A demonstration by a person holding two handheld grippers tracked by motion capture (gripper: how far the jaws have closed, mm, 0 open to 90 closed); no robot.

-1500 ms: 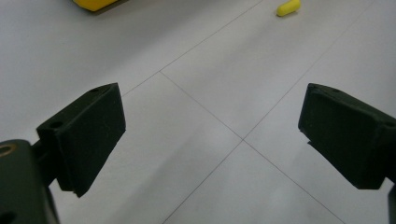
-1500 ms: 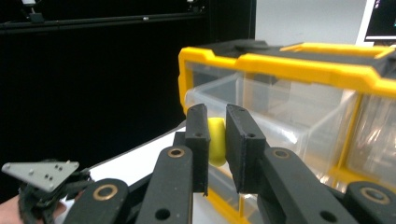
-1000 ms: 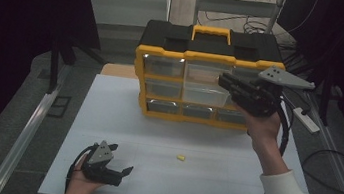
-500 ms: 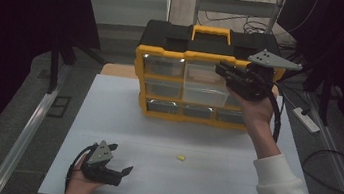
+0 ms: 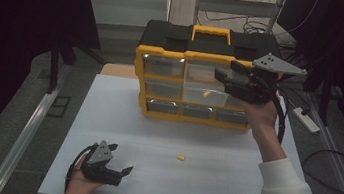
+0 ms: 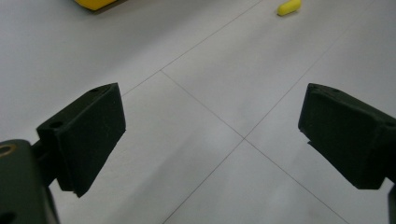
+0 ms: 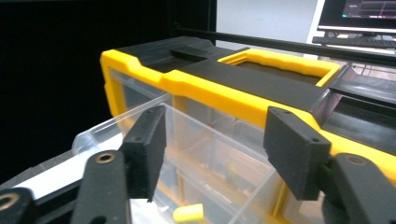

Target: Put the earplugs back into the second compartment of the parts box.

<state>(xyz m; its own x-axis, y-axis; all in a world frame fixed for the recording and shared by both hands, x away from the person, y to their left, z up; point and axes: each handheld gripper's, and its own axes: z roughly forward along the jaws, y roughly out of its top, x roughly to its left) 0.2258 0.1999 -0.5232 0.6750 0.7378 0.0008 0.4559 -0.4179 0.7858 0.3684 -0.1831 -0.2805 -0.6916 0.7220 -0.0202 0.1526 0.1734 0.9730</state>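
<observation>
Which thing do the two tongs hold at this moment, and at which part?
Nothing is held. The right tongs have just opened above the clear drawer, where a yellow piece lies. The left tongs stand open.

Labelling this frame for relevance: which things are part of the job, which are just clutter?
In the job:
organizer
open drawer
yellow piece in drawer
yellow piece on the mat
right gripper, jaws just opened
left gripper

Lying about:
power strip
floor cable

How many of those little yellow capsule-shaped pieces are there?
2: one yellow piece lies on the white table; the other is in the organizer's open clear drawer. Other drawers may hide more.
</observation>
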